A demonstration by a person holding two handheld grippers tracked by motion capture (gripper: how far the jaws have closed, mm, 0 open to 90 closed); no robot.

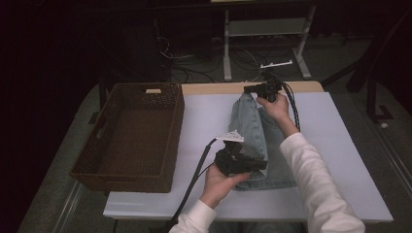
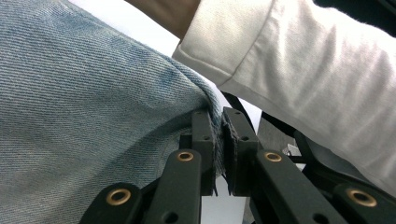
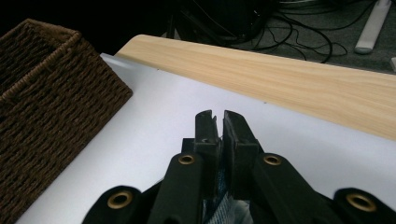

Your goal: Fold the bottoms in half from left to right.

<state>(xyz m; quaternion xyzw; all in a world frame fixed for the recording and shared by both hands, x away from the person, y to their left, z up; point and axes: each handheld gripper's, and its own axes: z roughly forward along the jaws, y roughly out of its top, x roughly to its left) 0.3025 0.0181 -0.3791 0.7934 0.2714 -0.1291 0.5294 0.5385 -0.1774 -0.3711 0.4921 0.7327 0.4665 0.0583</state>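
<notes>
A folded pair of light blue jeans [image 1: 257,141] lies on the white table cover, running from the near middle to the far edge. My left gripper [image 1: 252,164] is shut on the near edge of the jeans; in the left gripper view the denim [image 2: 93,107] is pinched between its pads [image 2: 219,140]. My right gripper [image 1: 253,92] is shut on the far end of the jeans. In the right gripper view a strip of blue denim [image 3: 223,179] sits between the closed jaws [image 3: 219,123], low behind the tips.
A brown wicker basket [image 1: 121,170] stands at the table's left, seen also in the right gripper view [image 3: 42,102]. A bare wooden strip [image 3: 289,79] runs along the far edge. A white sleeve [image 2: 308,70] crosses the jeans. Cables and a metal stand lie on the floor beyond.
</notes>
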